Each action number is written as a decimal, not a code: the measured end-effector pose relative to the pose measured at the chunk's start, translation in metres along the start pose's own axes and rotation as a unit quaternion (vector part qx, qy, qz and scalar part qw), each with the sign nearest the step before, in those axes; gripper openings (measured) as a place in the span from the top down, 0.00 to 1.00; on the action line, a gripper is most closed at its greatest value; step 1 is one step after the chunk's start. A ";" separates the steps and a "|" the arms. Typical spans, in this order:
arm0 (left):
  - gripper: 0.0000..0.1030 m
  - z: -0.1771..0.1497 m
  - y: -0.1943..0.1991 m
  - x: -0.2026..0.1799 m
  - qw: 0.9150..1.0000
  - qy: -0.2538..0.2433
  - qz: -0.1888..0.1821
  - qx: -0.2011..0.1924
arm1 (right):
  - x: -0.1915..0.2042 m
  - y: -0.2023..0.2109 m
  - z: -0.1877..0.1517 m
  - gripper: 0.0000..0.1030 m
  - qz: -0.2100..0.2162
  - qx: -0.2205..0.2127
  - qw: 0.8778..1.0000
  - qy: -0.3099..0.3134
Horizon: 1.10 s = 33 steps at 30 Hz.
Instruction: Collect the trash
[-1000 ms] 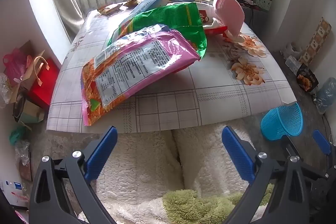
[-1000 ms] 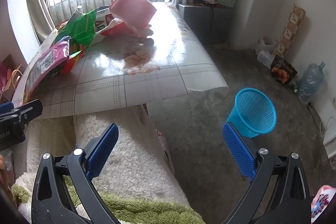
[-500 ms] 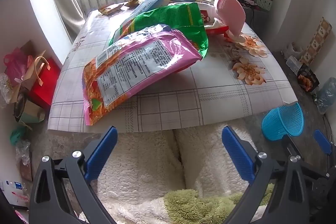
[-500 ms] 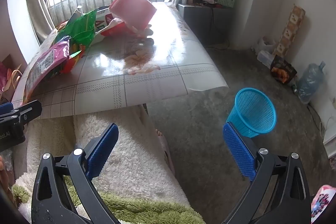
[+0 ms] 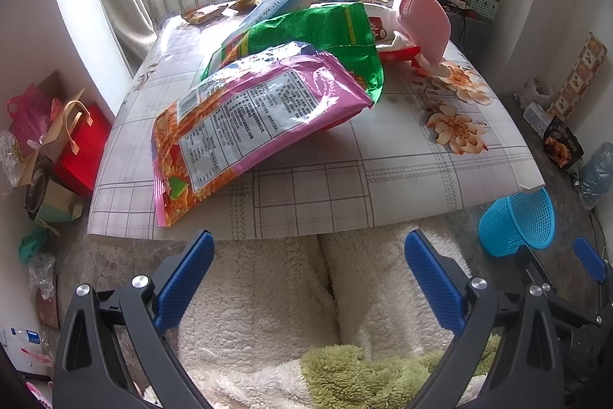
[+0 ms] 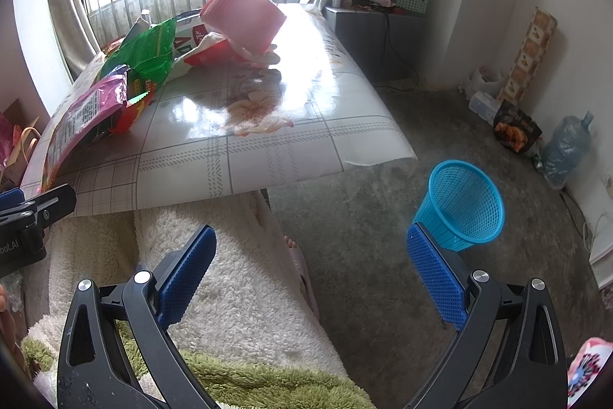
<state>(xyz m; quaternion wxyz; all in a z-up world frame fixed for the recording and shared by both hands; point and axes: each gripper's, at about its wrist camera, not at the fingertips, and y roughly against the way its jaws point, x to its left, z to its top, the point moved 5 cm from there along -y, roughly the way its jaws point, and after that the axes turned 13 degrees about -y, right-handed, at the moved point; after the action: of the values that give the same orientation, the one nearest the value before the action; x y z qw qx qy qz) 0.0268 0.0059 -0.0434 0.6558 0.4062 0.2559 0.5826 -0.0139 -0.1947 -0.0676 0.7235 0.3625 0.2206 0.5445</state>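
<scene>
A pink and orange snack bag lies on the table, overlapping a green bag; behind them are a red and white wrapper and a pink packet. These also show in the right wrist view: pink bag, green bag, pink packet. A blue mesh basket stands on the floor right of the table, also in the left wrist view. My left gripper is open and empty, below the table's near edge. My right gripper is open and empty, left of the basket.
White fleece-covered legs lie under both grippers. Bags and a red box sit on the floor left of the table. A water jug and a dark snack box stand by the right wall. A cabinet is behind the table.
The left wrist view has shifted very slightly; the table contents sit a little lower in it. The right gripper has not moved. Both grippers stay open.
</scene>
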 end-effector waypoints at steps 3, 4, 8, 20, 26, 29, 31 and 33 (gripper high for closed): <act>0.05 0.000 0.000 0.000 1.000 0.000 0.000 0.000 | 0.000 -0.001 0.000 0.07 0.000 0.001 1.000 0.000; 0.05 0.000 0.000 0.000 1.000 0.000 0.000 0.000 | 0.000 0.000 0.000 0.07 0.000 0.000 1.000 0.000; 0.05 0.000 0.000 0.000 1.000 -0.001 0.000 0.000 | 0.000 0.000 0.000 0.07 0.000 0.000 1.000 0.000; 0.05 0.000 0.000 0.000 1.000 -0.001 0.000 0.001 | -0.002 0.000 -0.001 0.07 -0.001 0.001 1.000 0.000; 0.05 0.000 0.000 0.001 1.000 -0.001 0.000 0.001 | -0.002 0.001 0.000 0.07 -0.001 0.001 1.000 0.000; 0.05 0.000 -0.001 0.001 1.000 0.000 0.000 0.001 | -0.002 0.001 0.000 0.07 -0.001 0.002 1.000 0.000; 0.05 0.001 0.000 0.000 1.000 -0.001 0.001 0.001 | -0.003 -0.001 -0.002 0.07 -0.001 0.002 1.000 0.000; 0.05 0.000 -0.001 0.001 1.000 -0.001 0.001 0.001 | -0.003 -0.001 -0.003 0.07 0.000 0.002 1.000 0.000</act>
<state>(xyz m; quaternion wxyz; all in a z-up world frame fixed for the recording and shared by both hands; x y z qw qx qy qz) 0.0275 0.0064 -0.0436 0.6551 0.4077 0.2557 0.5825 -0.0159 -0.1965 -0.0701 0.7231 0.3640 0.2216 0.5436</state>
